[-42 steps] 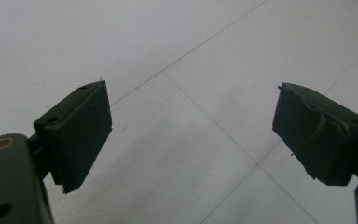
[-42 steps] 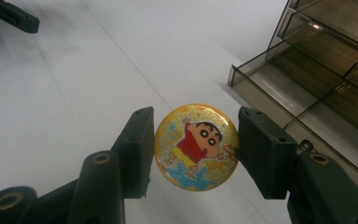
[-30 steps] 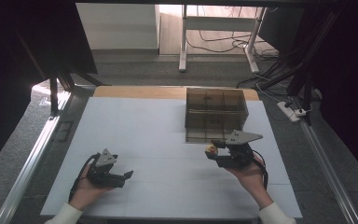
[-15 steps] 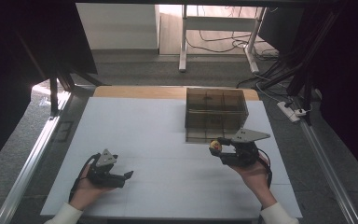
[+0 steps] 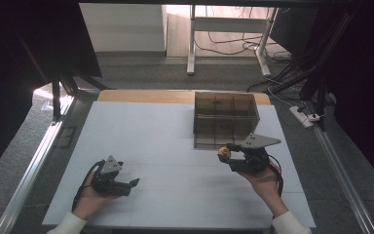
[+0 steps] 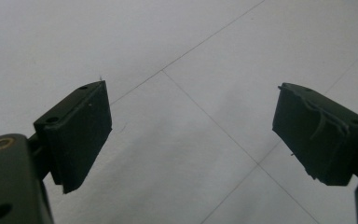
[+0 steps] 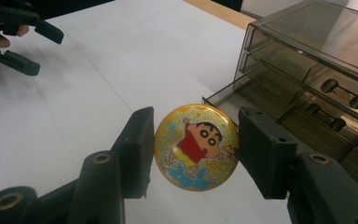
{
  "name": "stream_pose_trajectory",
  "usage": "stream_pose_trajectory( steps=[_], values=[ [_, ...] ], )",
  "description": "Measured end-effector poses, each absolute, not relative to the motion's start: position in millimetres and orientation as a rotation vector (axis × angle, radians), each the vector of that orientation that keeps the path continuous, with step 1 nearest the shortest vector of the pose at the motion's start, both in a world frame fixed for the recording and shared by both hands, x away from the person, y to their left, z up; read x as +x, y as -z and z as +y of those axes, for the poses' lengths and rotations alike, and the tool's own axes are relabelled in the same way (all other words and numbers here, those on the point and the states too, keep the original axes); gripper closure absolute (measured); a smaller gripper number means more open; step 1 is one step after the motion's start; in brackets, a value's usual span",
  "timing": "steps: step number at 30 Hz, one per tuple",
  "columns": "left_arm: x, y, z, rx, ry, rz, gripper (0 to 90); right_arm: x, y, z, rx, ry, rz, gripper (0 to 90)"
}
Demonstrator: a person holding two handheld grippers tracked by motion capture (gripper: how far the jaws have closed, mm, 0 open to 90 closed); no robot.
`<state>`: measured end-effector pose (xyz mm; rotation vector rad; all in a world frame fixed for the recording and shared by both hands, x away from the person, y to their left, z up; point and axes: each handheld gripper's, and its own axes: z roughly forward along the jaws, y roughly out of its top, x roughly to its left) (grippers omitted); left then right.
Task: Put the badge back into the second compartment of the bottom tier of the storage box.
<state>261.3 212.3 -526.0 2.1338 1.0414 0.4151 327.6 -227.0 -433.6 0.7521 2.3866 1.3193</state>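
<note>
your right gripper (image 7: 193,149) was clamped on the round cartoon badge (image 7: 196,146), one pad on each side of its rim, badge face toward the camera and held off the table. in the high view the badge (image 5: 223,152) sat at the tip of the right gripper (image 5: 230,152), just in front of the smoked-plastic drawer organizer (image 5: 225,114) near the far right corner of the white table (image 5: 165,141).

done, as far as i could judge: pick was complete, grip looked centred, badge was brought right up to the organizer. the bottom drawer (image 7: 242,105) was already pulled out on the near side, its open tray showing just behind the badge in the right gripper view.

left: badge wasn't in the drawer yet. you had to carry it over the drawer's front wall, lower it into the tray, let go, then probably push the drawer shut. upper drawers looked closed, knobs facing you. couldn't tell whether anything already lay in the open tray, tinted plastic hid it.

your left gripper (image 5: 131,184) rested near the near left corner of the table, well apart from the work. in the left gripper view its jaws stood wide apart with nothing between them, bare table underneath. it was free for steadying the organizer or closing the drawer.
</note>
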Motion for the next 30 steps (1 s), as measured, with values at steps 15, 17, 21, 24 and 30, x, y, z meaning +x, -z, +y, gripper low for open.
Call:
stream_pose_trajectory(
  steps=[15,17,21,24,30],
  values=[
    [262,526,212,2.134,-0.414,1.041,11.8,339,437,-227,0.783,-1.311,2.381,47.1],
    [262,525,212,2.132,-0.416,1.042,11.9,343,437,-227,0.782,-1.314,2.379,47.1],
    [262,525,213,2.132,-0.415,1.043,11.9,347,436,-226,0.789,-1.312,2.378,47.1],
    [262,526,213,2.131,-0.415,1.045,11.9,351,437,-226,0.796,-1.312,2.374,47.1],
    [262,525,213,2.131,-0.416,1.045,11.9,356,437,-226,0.803,-1.301,2.366,47.1]
  ],
)
